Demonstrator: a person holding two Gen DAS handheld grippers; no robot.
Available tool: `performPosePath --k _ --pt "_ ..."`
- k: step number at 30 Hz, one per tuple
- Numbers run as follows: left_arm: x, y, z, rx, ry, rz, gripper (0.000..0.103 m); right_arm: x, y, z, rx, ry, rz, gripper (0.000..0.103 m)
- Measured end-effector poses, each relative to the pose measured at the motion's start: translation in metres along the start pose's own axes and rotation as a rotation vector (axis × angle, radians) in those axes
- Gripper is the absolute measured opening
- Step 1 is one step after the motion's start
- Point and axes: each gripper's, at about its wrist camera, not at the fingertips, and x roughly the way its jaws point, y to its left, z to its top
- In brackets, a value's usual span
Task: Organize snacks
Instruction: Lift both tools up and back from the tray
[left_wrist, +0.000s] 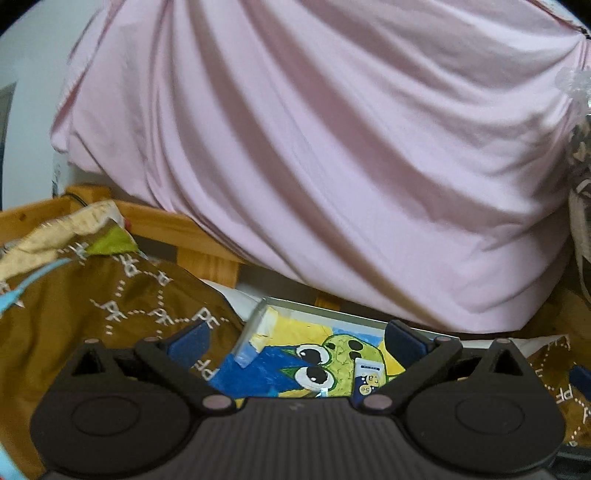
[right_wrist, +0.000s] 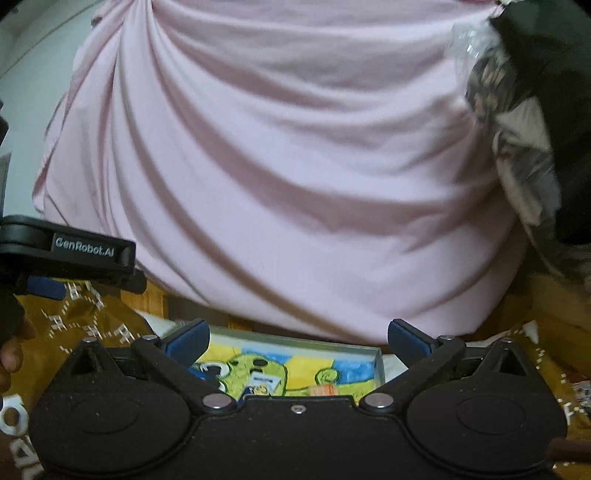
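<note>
A shallow tray (left_wrist: 264, 308) with a yellow, blue and green cartoon picture on its floor lies on a brown patterned cloth (left_wrist: 110, 295). A small blue and white snack packet (left_wrist: 365, 376) lies in it. My left gripper (left_wrist: 295, 338) is open and empty just above the tray. In the right wrist view the same tray (right_wrist: 378, 363) holds a small white packet (right_wrist: 264, 384) and an orange packet (right_wrist: 325, 389). My right gripper (right_wrist: 297, 338) is open and empty over it. The left gripper's body (right_wrist: 66, 251) shows at the left.
A large pink cloth (left_wrist: 314, 147) hangs close in front and fills most of both views. A wooden frame (left_wrist: 192, 236) runs behind the brown cloth. Patterned fabric and clear plastic (right_wrist: 517, 147) hang at the right.
</note>
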Motion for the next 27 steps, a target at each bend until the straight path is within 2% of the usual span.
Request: performPosePath --k 6,10,15,27 --pt "-0.044 0.006 -0.005 0.019 -0.017 0.008 0.103 -0.048 0.003 0.010 0.029 -0.055 -0.021 0.102" --pt "-0.068 0.012 -0.010 0.021 -0.024 0.011 0.103 -0.077 0.006 0.011 0.067 -0.061 -0.059 0.102" --pt "-0.092 0.020 -0.015 0.031 -0.027 -0.002 0.103 -0.104 0.016 0.008 0.065 -0.065 -0.062 0.102" --pt "-0.136 0.042 -0.052 0.123 -0.028 -0.053 0.103 -0.151 0.040 -0.024 -0.006 0.003 -0.063 0.102"
